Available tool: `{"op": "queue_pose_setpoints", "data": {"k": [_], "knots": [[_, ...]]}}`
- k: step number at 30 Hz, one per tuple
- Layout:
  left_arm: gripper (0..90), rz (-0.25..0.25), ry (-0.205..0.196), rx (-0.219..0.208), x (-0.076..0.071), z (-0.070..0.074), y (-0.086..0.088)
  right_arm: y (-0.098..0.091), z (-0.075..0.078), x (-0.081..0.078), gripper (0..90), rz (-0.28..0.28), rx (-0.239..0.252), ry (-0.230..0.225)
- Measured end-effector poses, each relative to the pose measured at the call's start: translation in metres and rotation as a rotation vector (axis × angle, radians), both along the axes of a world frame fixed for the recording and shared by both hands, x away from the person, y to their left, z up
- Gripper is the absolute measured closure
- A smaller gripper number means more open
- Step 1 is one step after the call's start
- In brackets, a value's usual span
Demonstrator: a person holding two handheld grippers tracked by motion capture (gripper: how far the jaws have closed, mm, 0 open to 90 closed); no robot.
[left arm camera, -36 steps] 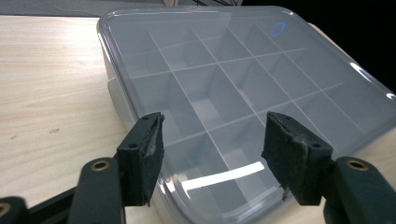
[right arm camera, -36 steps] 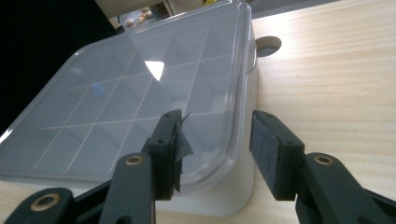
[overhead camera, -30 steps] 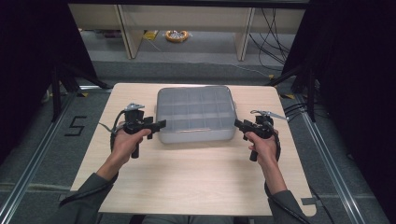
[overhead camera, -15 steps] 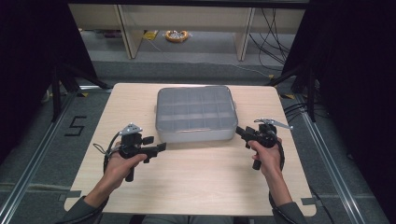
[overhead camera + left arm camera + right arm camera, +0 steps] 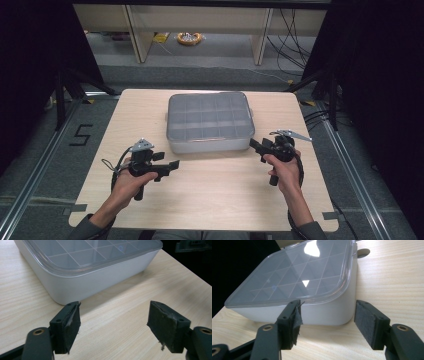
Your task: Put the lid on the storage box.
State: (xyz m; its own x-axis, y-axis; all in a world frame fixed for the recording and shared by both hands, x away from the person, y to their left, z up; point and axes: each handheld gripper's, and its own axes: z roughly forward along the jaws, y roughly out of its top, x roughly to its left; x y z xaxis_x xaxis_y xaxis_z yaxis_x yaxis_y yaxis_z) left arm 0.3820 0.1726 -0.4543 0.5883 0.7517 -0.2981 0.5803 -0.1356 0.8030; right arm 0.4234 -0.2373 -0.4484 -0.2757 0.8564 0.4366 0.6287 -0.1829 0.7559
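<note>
A grey compartment box (image 5: pixel 209 122) with a clear lid sits closed at the middle of the wooden table (image 5: pixel 220 200). My left gripper (image 5: pixel 172 165) hovers near the box's front left corner, pointing right, apart from it. In the left gripper view the box (image 5: pixel 87 270) lies beyond my left gripper (image 5: pixel 113 315), whose jaws have just been opening with nothing between them. My right gripper (image 5: pixel 254 145) sits just off the front right corner. The right gripper view shows my right gripper (image 5: pixel 328 315) with jaws also just opening, empty, framing the box corner (image 5: pixel 332 312) behind them.
The table's front half is bare wood. A small tab (image 5: pixel 363 252) sticks out of the box's side. Dark curtains flank the table. A floor mark "5" (image 5: pixel 82 135) lies at the left, and shelving with a yellow cable coil (image 5: pixel 189 38) stands behind.
Both grippers have drawn back from the box's sides toward the table's front, the left one farther. Their jaws stand wider than before.
</note>
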Motion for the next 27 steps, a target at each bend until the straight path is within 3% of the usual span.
{"op": "queue_pose_setpoints", "data": {"k": [8, 12, 15, 17, 18, 20, 21, 22, 23, 27], "knots": [[23.7, -0.017, 0.008, 0.012, -0.006, -0.007, -0.004, 0.001, 0.002, -0.005, 36.0, 0.007, -0.005, 0.001], [23.5, -0.027, 0.001, 0.011, -0.01, -0.009, -0.005, 0.0, 0.001, -0.008, 35.1, 0.013, -0.03, -0.031], [22.8, -0.031, 0.0, 0.013, -0.013, -0.009, -0.005, 0.002, 0.003, -0.013, 34.5, 0.018, -0.009, -0.006], [22.6, -0.036, -0.003, 0.014, -0.014, -0.01, -0.005, 0.001, 0.001, -0.014, 33.9, 0.032, -0.047, -0.041], [22.5, -0.034, -0.001, 0.01, -0.015, -0.01, -0.005, 0.002, 0.002, -0.018, 33.8, 0.038, -0.029, -0.02], [22.3, -0.038, 0.0, 0.015, -0.017, -0.011, -0.004, 0.002, 0.003, -0.021, 33.1, 0.04, -0.04, -0.013], [22.3, -0.043, 0.001, 0.017, -0.019, -0.012, -0.004, 0.001, 0.001, -0.022, 33.0, 0.049, -0.06, -0.042], [22.2, -0.046, 0.002, 0.017, -0.02, -0.012, -0.004, 0.001, 0.001, -0.024, 32.9, 0.051, -0.079, -0.04], [22.1, -0.047, 0.002, 0.02, -0.022, -0.012, -0.003, 0.002, 0.003, -0.027, 32.7, 0.056, -0.057, -0.015], [22.0, -0.055, 0.002, 0.023, -0.027, -0.014, -0.004, 0.001, 0.001, -0.034, 31.4, 0.068, -0.082, -0.041]]}}
